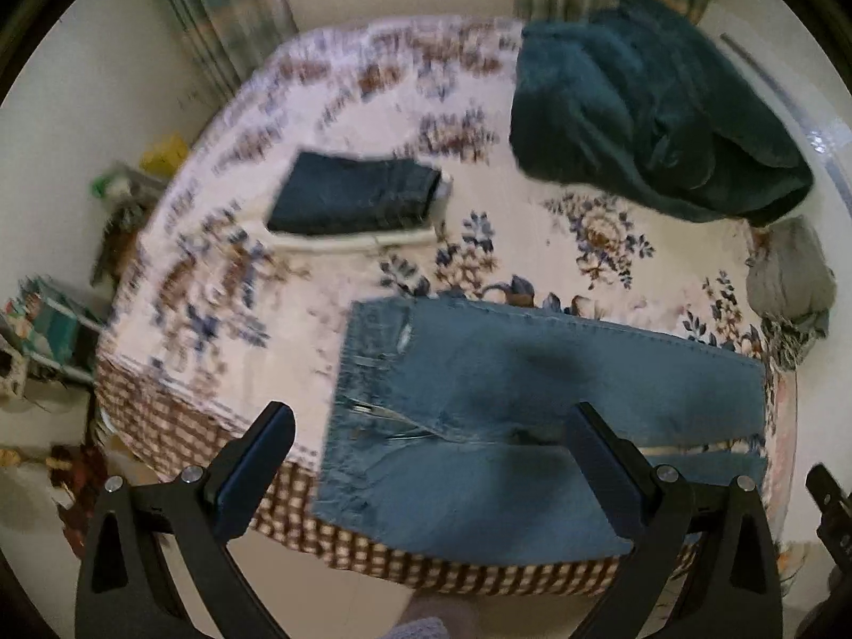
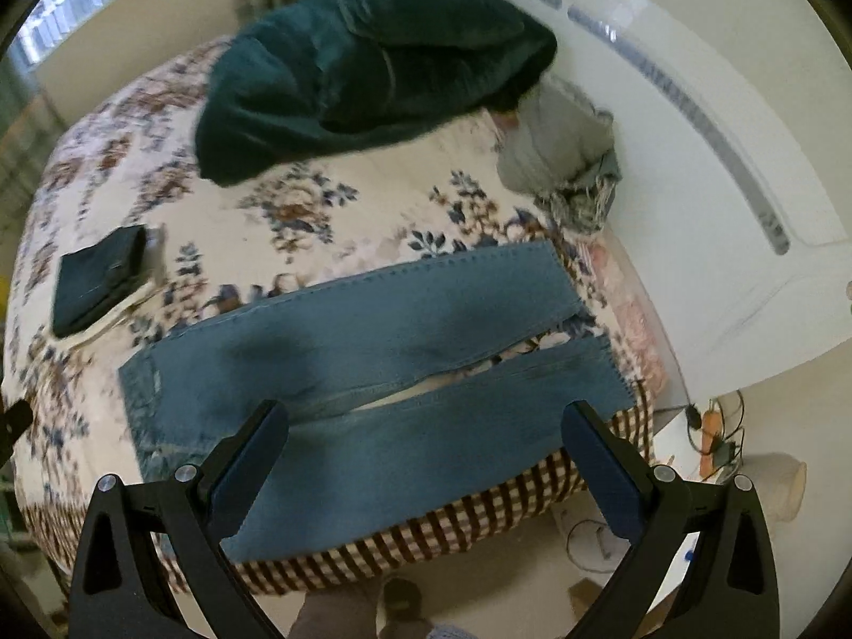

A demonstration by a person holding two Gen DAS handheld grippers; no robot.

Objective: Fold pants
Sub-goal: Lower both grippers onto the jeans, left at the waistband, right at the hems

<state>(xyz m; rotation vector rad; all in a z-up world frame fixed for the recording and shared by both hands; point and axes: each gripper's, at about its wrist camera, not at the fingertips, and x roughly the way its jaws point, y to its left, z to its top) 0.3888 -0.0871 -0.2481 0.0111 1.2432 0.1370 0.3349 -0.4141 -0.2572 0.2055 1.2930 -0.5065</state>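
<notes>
Light blue jeans lie flat on the near part of a floral bedspread, waistband to the left, legs running right with a narrow gap between them; the near side hangs over the bed edge. They also show in the right wrist view. My left gripper is open and empty, held above the waist and crotch area. My right gripper is open and empty, above the near leg. Neither touches the jeans.
A folded dark blue garment lies on a white folded one at the bed's left. A dark green blanket is heaped at the back. A grey bundle sits by the white headboard. Floor clutter lies left and right of the bed.
</notes>
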